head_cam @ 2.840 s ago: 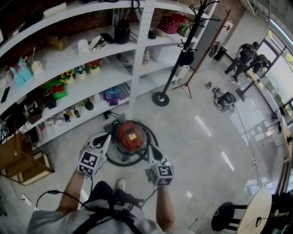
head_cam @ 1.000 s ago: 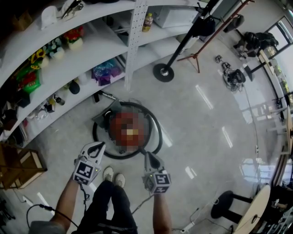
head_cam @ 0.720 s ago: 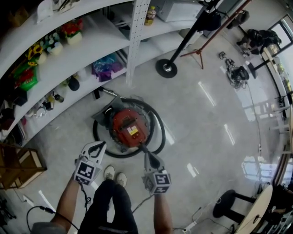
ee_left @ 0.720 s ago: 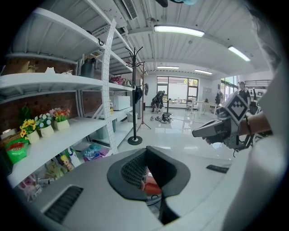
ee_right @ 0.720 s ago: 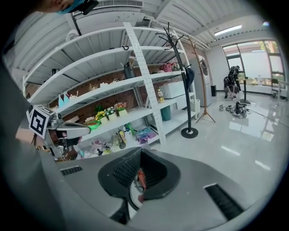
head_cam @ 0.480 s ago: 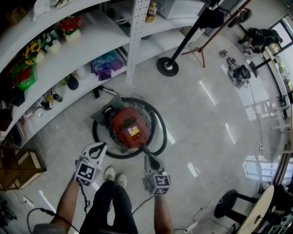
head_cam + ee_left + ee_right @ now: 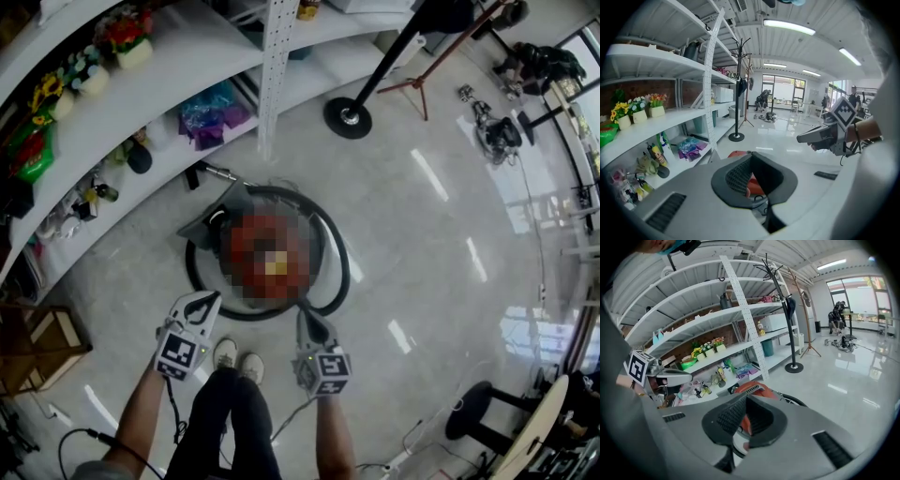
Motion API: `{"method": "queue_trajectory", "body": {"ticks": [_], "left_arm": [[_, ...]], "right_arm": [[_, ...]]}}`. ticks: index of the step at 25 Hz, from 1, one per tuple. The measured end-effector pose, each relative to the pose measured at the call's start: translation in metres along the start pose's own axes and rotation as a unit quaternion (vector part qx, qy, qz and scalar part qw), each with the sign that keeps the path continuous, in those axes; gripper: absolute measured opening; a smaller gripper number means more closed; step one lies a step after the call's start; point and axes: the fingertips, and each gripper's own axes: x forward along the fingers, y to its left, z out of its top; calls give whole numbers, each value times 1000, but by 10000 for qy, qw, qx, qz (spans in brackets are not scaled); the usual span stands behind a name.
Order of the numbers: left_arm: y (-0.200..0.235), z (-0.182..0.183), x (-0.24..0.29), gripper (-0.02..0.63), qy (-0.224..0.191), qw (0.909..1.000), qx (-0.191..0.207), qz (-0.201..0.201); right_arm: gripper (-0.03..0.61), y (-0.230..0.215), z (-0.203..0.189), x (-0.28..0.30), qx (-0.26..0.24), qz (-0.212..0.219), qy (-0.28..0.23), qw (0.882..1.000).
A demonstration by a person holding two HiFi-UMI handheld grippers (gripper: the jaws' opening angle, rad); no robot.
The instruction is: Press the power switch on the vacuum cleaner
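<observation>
The red vacuum cleaner (image 7: 753, 389) stands on the glossy floor (image 7: 422, 234) just in front of the person's shoes (image 7: 236, 354), ringed by its black hose (image 7: 334, 274). In the head view a mosaic patch covers its top, and its power switch cannot be made out. The left gripper (image 7: 208, 300) and the right gripper (image 7: 305, 319) hover side by side above the near edge of the vacuum, apart from it. Each has its jaws closed tip to tip with nothing between them; red casing shows through the gap behind the pads. White shelves (image 7: 178, 89) of small goods curve behind
</observation>
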Motion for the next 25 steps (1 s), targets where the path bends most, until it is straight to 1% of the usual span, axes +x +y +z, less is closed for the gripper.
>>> {"method": "queue_trajectory", "body": {"ticks": [5,10,17,25], "left_arm": [[1,-22,16,6,107,9999,-84,-35],[1,-44,31,6,200,9997,-126,-80],[0,-71,45,6,328,9993,-50,-158],[1,-79,47,6,366,9992,-124,-121]], "right_arm": [[12,-9,-21,15,-3,-8,104,9999],[12,-15,-35,30,95,-12,135,9999],[12,-24,-54,47,167,-53,170,9997],[12,-27,-66,61,100,-70,245,9996]]}}
